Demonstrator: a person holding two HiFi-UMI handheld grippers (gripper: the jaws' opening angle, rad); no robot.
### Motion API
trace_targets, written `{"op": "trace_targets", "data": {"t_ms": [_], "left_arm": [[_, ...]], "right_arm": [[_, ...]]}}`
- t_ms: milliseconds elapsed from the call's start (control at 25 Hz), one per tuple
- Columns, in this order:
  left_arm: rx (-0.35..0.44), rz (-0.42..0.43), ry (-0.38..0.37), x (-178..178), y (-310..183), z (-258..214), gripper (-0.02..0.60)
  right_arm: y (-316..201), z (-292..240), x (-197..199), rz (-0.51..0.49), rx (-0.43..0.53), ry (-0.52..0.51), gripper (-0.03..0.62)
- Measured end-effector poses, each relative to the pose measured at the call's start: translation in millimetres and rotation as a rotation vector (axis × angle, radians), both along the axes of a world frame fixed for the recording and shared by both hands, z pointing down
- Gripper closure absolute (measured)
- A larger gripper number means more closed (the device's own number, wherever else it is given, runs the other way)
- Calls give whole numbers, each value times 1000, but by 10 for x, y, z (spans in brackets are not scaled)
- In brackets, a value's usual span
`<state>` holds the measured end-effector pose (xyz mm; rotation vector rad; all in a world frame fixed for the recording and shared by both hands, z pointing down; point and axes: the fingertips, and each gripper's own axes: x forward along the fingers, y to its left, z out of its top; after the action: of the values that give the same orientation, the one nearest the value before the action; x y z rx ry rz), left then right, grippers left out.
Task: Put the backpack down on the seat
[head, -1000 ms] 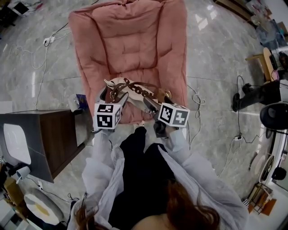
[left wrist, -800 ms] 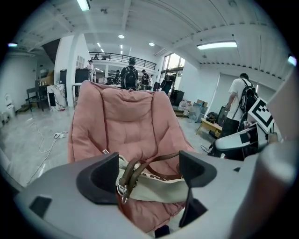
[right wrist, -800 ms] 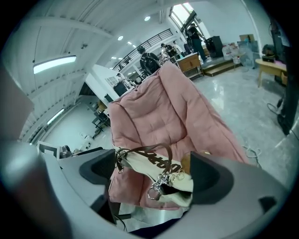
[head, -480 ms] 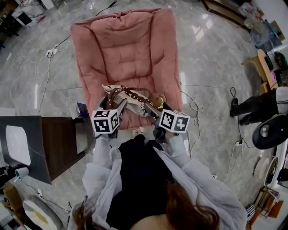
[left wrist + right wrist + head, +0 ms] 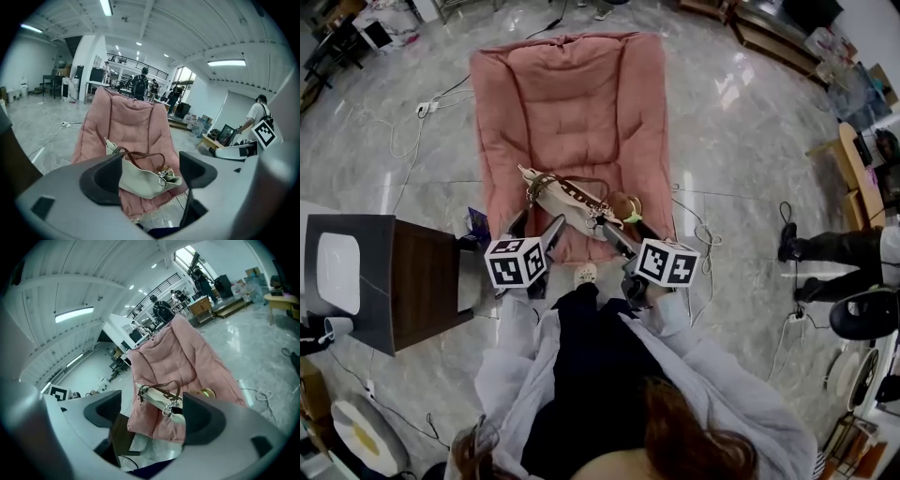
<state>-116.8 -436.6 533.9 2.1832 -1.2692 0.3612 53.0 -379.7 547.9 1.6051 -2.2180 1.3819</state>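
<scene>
A cream backpack [image 5: 570,201] with a brown strap and metal rings lies on the front of the pink padded seat [image 5: 572,103]. Both grippers hang just short of the seat's front edge, apart from the bag. My left gripper [image 5: 534,226] stands open with nothing between its jaws. The jaws of my right gripper [image 5: 627,234] are closing, and they too are bare. In the left gripper view the backpack [image 5: 140,177] rests on the seat [image 5: 126,119] beyond the jaws. The right gripper view shows the backpack [image 5: 158,397] the same way, ahead of the jaws.
A dark wooden side table [image 5: 405,291] stands at the left, close to my left arm. Cables [image 5: 701,217] trail over the marble floor on both sides of the seat. A person's legs [image 5: 825,247] show at the right. More people stand far behind the seat.
Both grippers have drawn back toward me from the backpack, which stays lying on the seat. The seat has slid down and to the right in the head view.
</scene>
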Motion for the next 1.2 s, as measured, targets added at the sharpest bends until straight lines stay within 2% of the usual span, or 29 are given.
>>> {"op": "trace_targets", "data": {"t_ms": [240,440,640,800,840,920,1040,1160,1200], "left_arm": [[32,-29,-29,-52,399,-146,176],[82,-16,13,10,683,-336,176],[174,21,67,157,943,-615,178],[279,34,74,255,1116,-904,187],[311,23,66,251,1159,-972,225],[378,-25,46,205,1235,-1089,437],[433,-64,55,170,1328,-1182,509],[424,-46,92,207,1393,-1179,552],[420,-35,104,224,1419,-1172,558]], "right_arm": [[276,-323,85,-67,109,129,195],[457,-587,159,-112,197,202,214],[632,-805,219,-115,283,226,259],[792,-1032,247,-114,360,253,315],[836,-1077,246,-111,379,254,337],[929,-1111,242,-114,408,259,384],[1035,-1093,247,-116,429,252,483],[1102,-1063,269,-104,441,213,586],[1122,-1073,268,-105,456,197,586]]}}
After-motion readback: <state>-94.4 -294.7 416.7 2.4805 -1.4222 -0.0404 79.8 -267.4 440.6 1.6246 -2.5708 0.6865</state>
